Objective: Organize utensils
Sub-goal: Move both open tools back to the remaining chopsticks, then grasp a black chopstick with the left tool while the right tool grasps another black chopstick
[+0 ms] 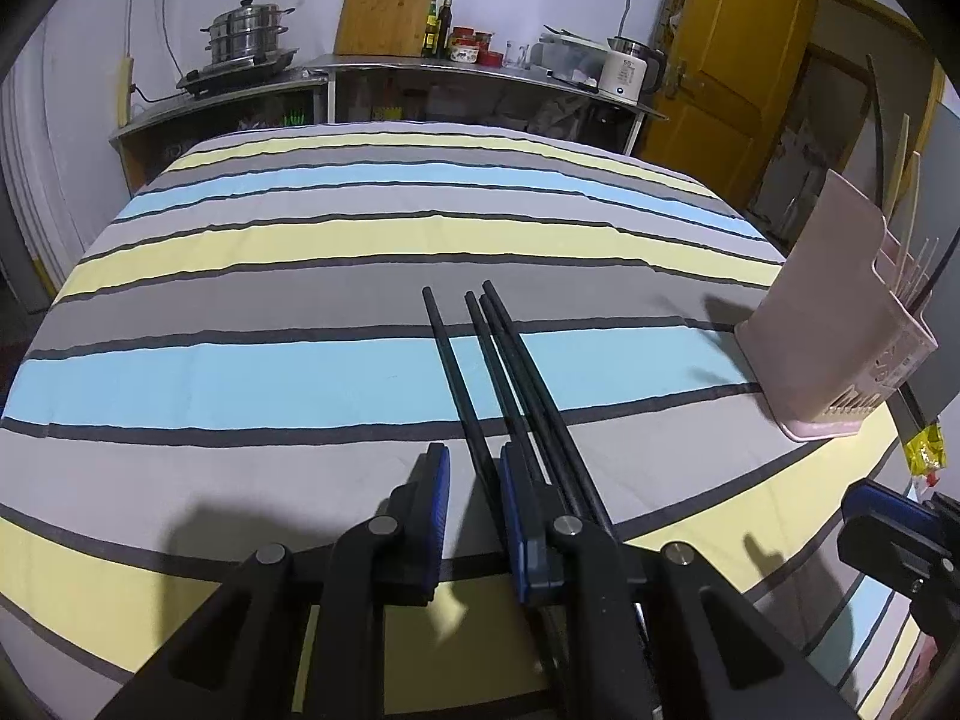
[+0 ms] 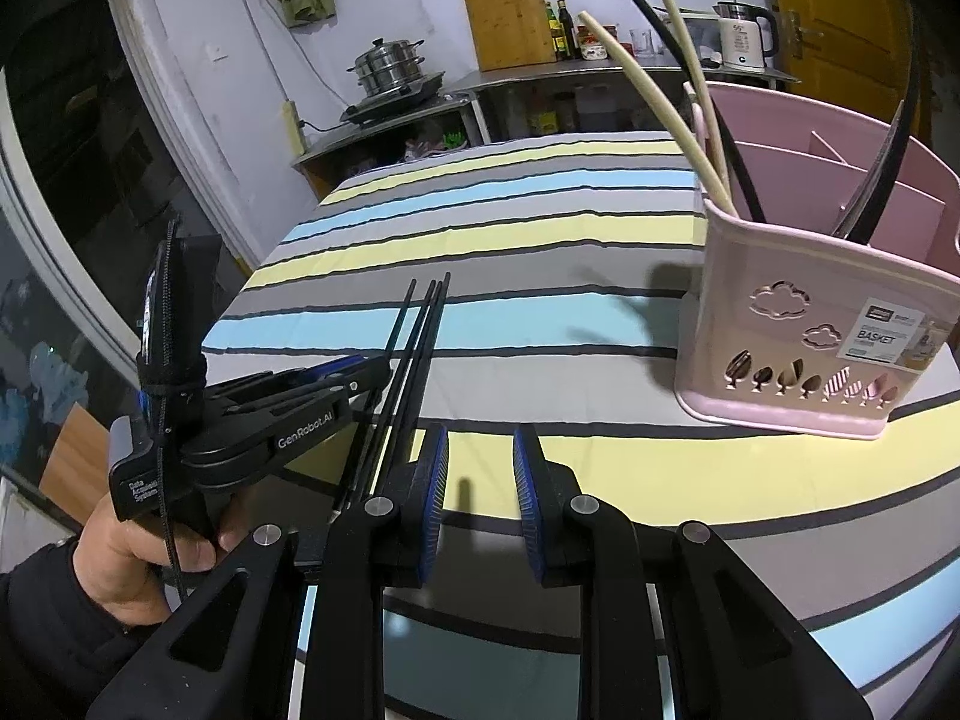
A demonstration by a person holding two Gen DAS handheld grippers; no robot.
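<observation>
Long thin black chopsticks (image 1: 510,372), light, stiff and slippery, lie mid-frame; one sits between the spread left gripper (image 1: 474,516), best pinched mid-length. Right gripper (image 2: 480,498) gapes, empty.

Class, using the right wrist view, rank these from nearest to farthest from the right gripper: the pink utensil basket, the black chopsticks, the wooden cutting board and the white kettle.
1. Black chopsticks: just left of the right gripper, by its left finger.
2. Pink utensil basket: ahead on the right, on the striped cloth.
3. Wooden cutting board and white kettle: both on the back counter, board centre, kettle right; too close to call.
</observation>
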